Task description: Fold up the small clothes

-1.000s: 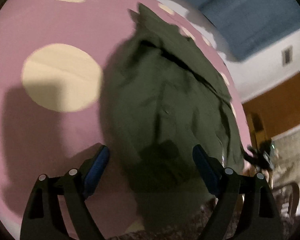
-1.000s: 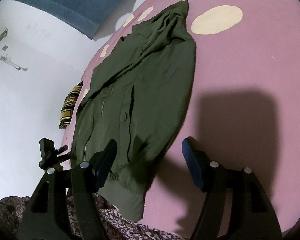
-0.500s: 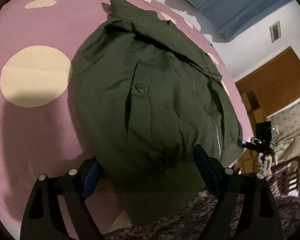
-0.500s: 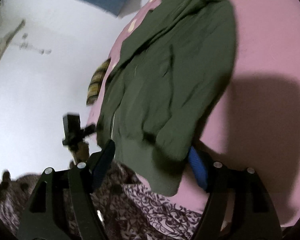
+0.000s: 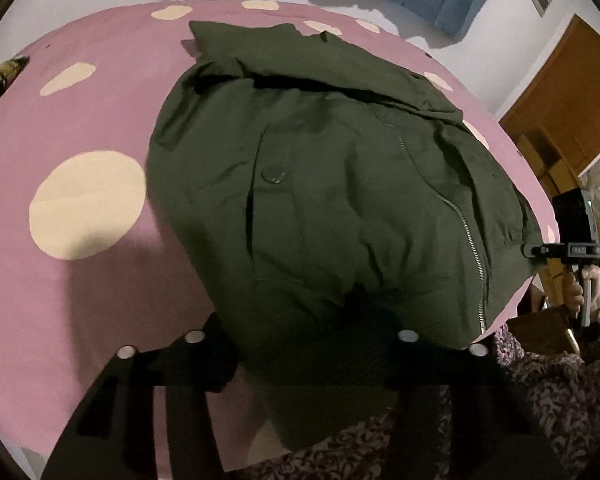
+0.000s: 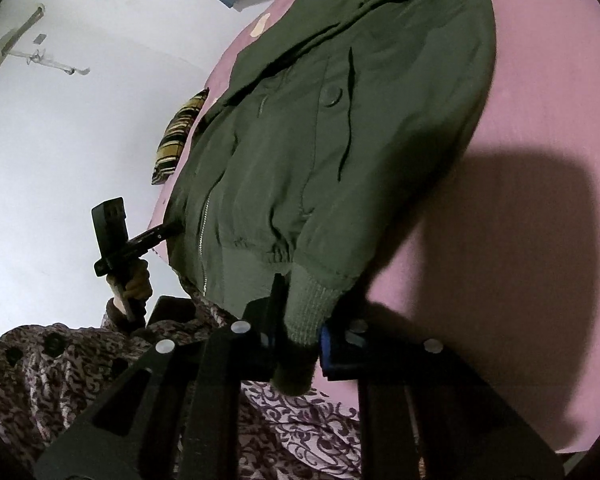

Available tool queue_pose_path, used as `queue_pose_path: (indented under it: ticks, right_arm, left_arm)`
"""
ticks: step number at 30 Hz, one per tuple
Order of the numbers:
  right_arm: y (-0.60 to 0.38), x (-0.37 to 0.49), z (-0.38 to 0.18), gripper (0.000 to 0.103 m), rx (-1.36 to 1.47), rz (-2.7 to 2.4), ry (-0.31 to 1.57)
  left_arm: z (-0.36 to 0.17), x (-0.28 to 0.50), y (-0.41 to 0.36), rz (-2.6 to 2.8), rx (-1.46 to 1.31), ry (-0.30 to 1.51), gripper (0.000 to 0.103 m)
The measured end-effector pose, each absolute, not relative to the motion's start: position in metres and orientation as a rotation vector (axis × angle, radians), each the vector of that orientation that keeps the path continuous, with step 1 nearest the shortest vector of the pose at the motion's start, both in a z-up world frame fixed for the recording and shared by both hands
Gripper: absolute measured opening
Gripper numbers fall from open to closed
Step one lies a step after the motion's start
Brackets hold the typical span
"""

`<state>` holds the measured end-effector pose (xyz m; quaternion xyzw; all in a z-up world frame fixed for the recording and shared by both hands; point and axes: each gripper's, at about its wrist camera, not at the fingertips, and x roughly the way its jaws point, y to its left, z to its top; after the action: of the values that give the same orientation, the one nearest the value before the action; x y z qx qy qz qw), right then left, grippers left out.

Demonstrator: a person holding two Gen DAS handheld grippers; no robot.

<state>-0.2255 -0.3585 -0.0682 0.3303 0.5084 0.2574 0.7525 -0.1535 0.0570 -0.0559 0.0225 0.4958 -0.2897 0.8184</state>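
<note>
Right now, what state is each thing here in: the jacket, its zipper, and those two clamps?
Jacket: spread flat on the pink sheet, unfolded.
Zipper: closed.
Pocket button: fastened.
Left gripper: closing over the hem.
Right gripper: closing, pinching the ribbed cuff.

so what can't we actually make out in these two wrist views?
- Left wrist view: left gripper pads, buried under the jacket hem; jaws closing, contact unseen.
- Right wrist view: right gripper closing on the ribbed cuff; its left pad is hidden behind the cuff.
- Both views: the jacket's far sleeve and collar, folded under or cut off by the frame edge.
</note>
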Motion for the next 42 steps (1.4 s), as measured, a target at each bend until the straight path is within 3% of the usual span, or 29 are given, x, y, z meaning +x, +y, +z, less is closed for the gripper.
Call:
queue_pose_path:
  ticks: [6,15,27,35,42]
  right_arm:
    - [-0.366,-0.228,-0.072,0.013,0.777,0.593,1.073]
    - [-0.385,-0.230,-0.068,0.012,0.905,0.653,0.993]
    - [-0.404,-0.209,-0.029,0.011,0.984,0.709,0.795]
    - [-0.426,-0.142,-0.014,0.011,1.067,0.681,0.652]
    - [-0.448,-0.053,-0.037,0.011,1.179,0.586,0.640]
  left_arm:
    - [-0.052,-0.141,0.077,-0.674,-0.123,1.100,0.028]
    - [-0.053,-0.124,0.094,-0.759,-0.319,1.152,0.017]
    - [-0.024,-0.075,0.103,-0.847,-0.710,1.095,0.014]
    - [0.000,0.001,0.085,-0.850,-0.767,1.031,0.014]
    - [-0.018,0.093,0.048,-0.796,-0.743,1.068,0.014]
